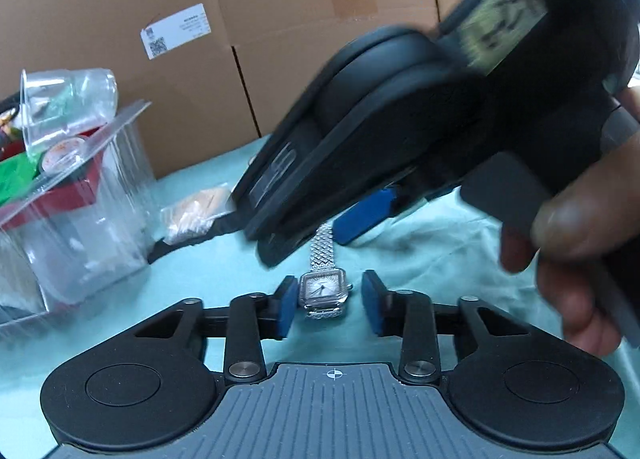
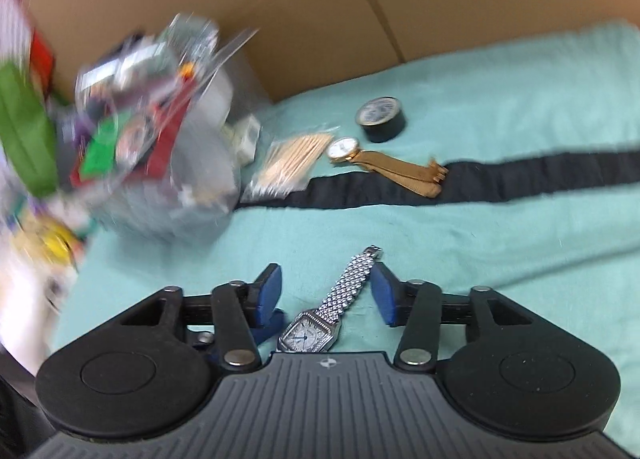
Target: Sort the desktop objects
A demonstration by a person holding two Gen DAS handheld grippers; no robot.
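Note:
A silver watch (image 1: 323, 293) with a square face and a mesh band lies on the teal cloth (image 1: 440, 259). In the left wrist view its face sits between the pads of my left gripper (image 1: 330, 308), which is open; the left pad is close to the case and the right pad stands apart. My right gripper's black body, blurred, hangs over the band, with one blue finger (image 1: 366, 215) showing. In the right wrist view the silver watch (image 2: 340, 299) lies slanted between the spread fingers of my open right gripper (image 2: 326, 293), its band end near the right pad.
A gold watch (image 2: 348, 149), a round black tin (image 2: 382, 119), a bag of wooden sticks (image 2: 292, 163) and a black strap (image 2: 500, 175) lie farther back. A clear plastic container (image 1: 80, 227) full of items stands left. Cardboard boxes (image 1: 280, 19) wall the back. A hand (image 1: 580, 227) is right.

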